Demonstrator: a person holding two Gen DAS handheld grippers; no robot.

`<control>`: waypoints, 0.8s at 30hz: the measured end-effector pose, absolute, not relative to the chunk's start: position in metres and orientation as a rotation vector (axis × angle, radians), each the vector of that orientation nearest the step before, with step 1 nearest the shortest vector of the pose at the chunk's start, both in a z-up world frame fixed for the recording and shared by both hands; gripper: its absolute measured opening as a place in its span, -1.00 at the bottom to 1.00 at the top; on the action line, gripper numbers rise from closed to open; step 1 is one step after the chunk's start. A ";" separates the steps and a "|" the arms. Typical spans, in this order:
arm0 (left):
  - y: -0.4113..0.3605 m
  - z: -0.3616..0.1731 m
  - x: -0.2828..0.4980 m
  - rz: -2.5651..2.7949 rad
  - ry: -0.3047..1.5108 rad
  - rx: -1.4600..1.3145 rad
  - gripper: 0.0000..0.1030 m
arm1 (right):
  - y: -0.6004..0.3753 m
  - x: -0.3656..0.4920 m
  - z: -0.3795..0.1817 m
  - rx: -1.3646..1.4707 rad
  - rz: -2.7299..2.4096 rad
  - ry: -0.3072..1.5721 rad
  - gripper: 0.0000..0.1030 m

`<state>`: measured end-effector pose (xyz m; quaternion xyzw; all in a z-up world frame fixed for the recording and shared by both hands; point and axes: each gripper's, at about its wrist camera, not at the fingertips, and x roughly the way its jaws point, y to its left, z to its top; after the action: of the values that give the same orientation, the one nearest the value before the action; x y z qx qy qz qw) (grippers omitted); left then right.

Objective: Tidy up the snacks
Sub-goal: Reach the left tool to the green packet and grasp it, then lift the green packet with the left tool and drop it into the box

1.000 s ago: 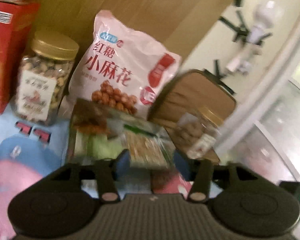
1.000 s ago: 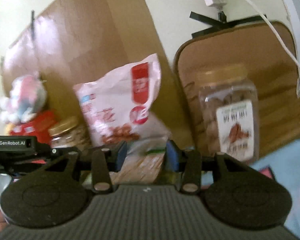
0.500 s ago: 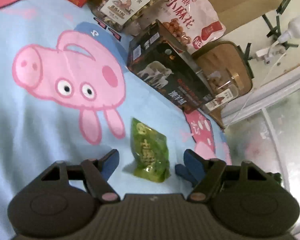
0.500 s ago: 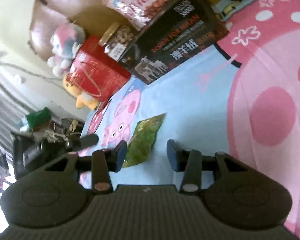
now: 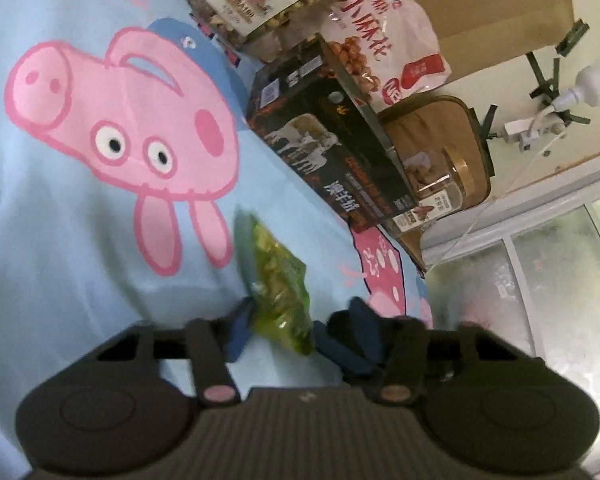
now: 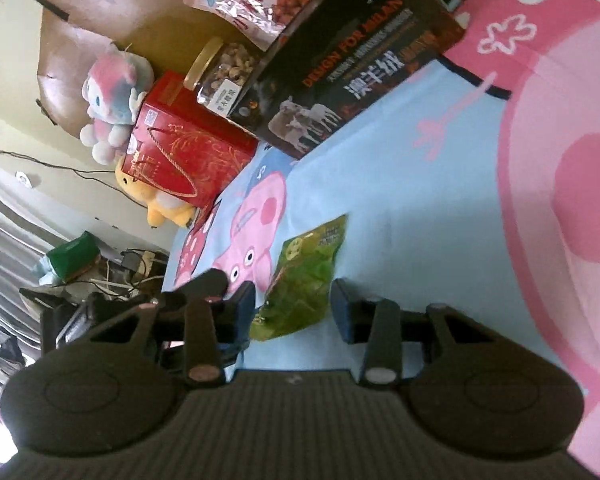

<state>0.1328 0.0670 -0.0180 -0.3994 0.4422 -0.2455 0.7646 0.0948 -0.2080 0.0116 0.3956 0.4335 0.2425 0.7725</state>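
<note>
A small green snack packet lies on the light blue cartoon-pig blanket. My left gripper has the packet's near end between its blue pads. Its jaws are closing and both pads press the packet, which bunches up. In the right wrist view the same packet sits between the pads of my right gripper. Those jaws are closing too, with the pads at the packet's edges and no squeeze visible. The left gripper's dark body shows right beside it.
At the back stand a long black box, a pink bag of fried twists, a nut jar and a second jar. A red gift box and plush toys stand further left.
Both grippers swung down from facing the back row to the green packet. In the last half second the left jaws narrowed onto it and it bunched up; the right jaws narrowed slightly.
</note>
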 end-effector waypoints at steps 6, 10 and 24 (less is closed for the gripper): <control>0.061 -0.013 0.133 -0.537 0.968 -0.824 -0.53 | -0.199 0.094 0.005 0.829 0.556 0.949 -0.86; 0.059 0.006 0.136 -0.591 0.926 -0.794 -0.53 | -0.204 0.094 0.021 0.793 0.586 0.870 -0.88; 0.017 0.083 0.227 -0.688 0.791 -0.625 -0.53 | -0.224 0.145 0.076 0.688 0.551 0.616 -0.88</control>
<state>0.2269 0.0169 0.0825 -0.2932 0.3713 -0.3229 0.8197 0.1454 -0.2239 0.0765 0.3279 0.2933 0.2622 0.8589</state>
